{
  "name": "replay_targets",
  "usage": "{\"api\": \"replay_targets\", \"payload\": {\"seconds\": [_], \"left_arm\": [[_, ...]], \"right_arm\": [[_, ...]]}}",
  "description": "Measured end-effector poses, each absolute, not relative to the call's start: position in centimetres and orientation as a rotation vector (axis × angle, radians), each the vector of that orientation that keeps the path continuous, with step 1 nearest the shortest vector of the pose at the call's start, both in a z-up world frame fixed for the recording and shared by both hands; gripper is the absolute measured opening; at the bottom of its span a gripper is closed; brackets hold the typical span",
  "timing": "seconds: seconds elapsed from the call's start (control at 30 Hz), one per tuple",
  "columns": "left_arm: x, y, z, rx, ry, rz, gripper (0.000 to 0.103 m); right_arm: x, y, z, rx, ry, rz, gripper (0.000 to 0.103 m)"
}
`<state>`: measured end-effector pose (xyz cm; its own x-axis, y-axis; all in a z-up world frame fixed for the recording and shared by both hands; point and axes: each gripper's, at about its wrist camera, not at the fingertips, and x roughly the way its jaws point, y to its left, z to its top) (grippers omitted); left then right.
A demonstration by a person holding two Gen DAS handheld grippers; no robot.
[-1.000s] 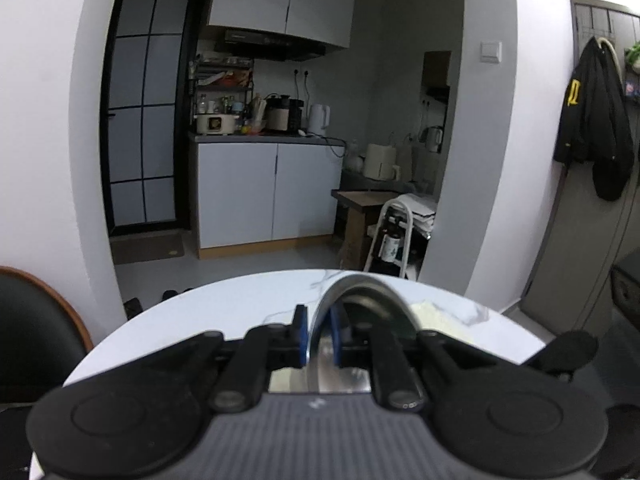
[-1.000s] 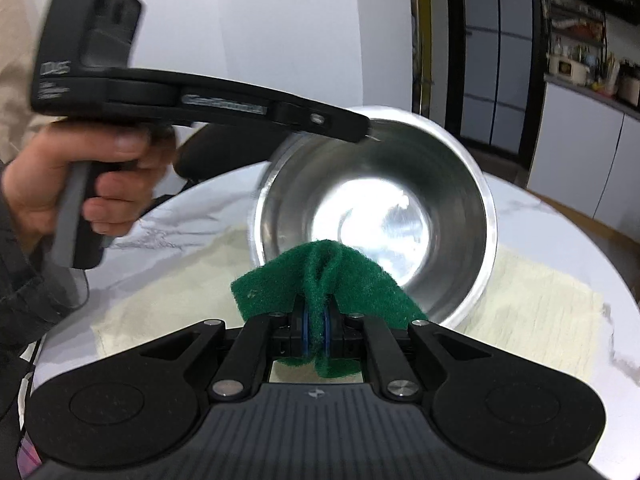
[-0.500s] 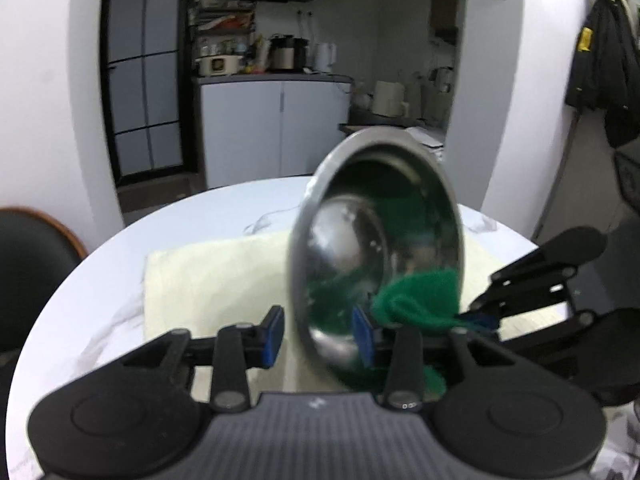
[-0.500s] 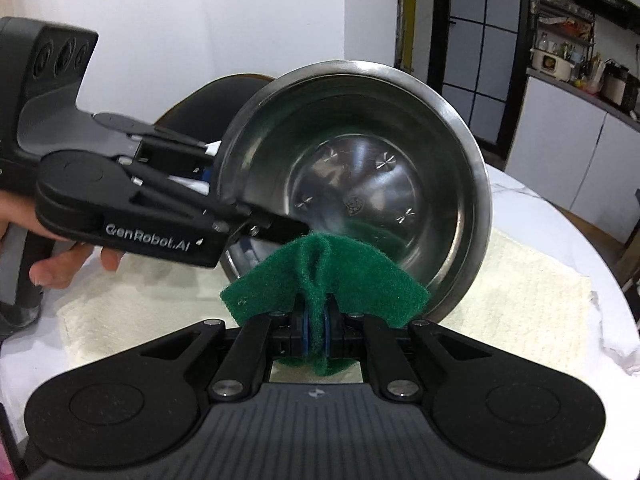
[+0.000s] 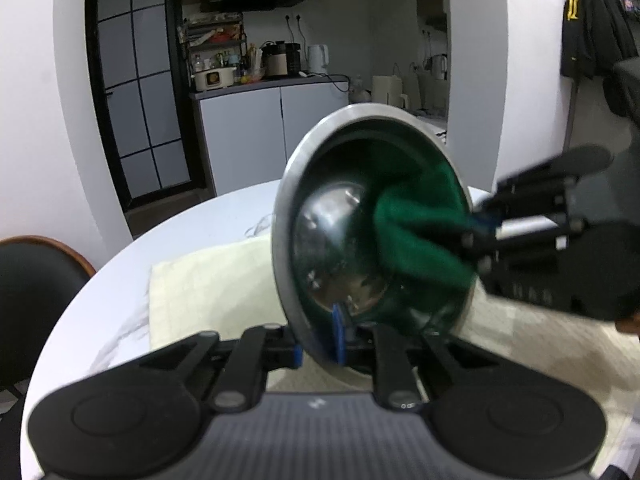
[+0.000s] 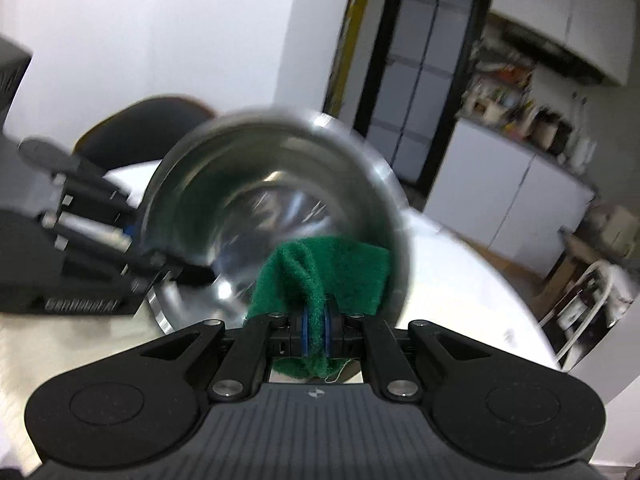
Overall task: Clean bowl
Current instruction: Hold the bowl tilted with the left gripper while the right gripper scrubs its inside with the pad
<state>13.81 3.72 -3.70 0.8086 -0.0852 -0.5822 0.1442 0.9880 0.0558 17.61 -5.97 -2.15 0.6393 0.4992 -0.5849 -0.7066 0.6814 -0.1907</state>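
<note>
Bowl [image 5: 372, 216] went from rim-up in the left tongs [image 5: 318, 346] to tipped on its side, mouth facing right, over the cloth [image 5: 212, 280] on the table [image 5: 192, 220]. Left tongs were closing on its rim, pads on the wall. Green scouring pad [image 5: 416, 236], clamped tight in the right tongs [image 6: 316, 330], now sat inside the bowl, so scrubbing looked underway. Black chair [image 5: 32, 284] sat off left; nothing blocked the stroke.
</note>
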Motion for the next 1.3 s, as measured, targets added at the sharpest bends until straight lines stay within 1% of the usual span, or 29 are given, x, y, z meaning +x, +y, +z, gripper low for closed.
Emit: {"api": "replay_targets", "payload": {"seconds": [0.13, 0.43, 0.63, 0.7, 0.8, 0.97, 1.13, 1.3], "left_arm": [[14.0, 3.6, -3.6, 0.104, 0.617, -0.126, 0.016], [14.2, 3.5, -3.5, 0.047, 0.620, -0.134, 0.016], [14.5, 3.1, -4.1, 0.033, 0.638, -0.120, 0.015], [14.7, 3.2, -4.2, 0.016, 0.652, -0.118, 0.017], [14.7, 3.5, -3.9, 0.010, 0.649, -0.108, 0.014], [14.2, 3.4, -3.5, 0.050, 0.634, -0.100, 0.013], [14.0, 2.8, -3.5, 0.093, 0.618, -0.097, 0.014], [13.5, 1.7, -3.4, 0.158, 0.604, -0.087, 0.014]], "right_arm": [[17.6, -6.0, -2.0, -0.429, 0.502, 0.687, 0.008], [17.6, -4.7, -3.2, -0.421, 0.654, 0.800, 0.008], [18.5, -5.2, -2.8, -0.282, 0.726, 0.891, 0.008], [18.6, -5.6, -2.9, -0.262, 0.740, 0.900, 0.008], [18.5, -6.0, -3.0, -0.256, 0.753, 0.911, 0.008], [18.3, -6.7, -2.6, -0.358, 0.697, 0.789, 0.008], [18.5, -7.8, -1.3, -0.327, 0.574, 0.673, 0.008], [18.0, -8.2, -0.7, -0.283, 0.499, 0.650, 0.008]]}}
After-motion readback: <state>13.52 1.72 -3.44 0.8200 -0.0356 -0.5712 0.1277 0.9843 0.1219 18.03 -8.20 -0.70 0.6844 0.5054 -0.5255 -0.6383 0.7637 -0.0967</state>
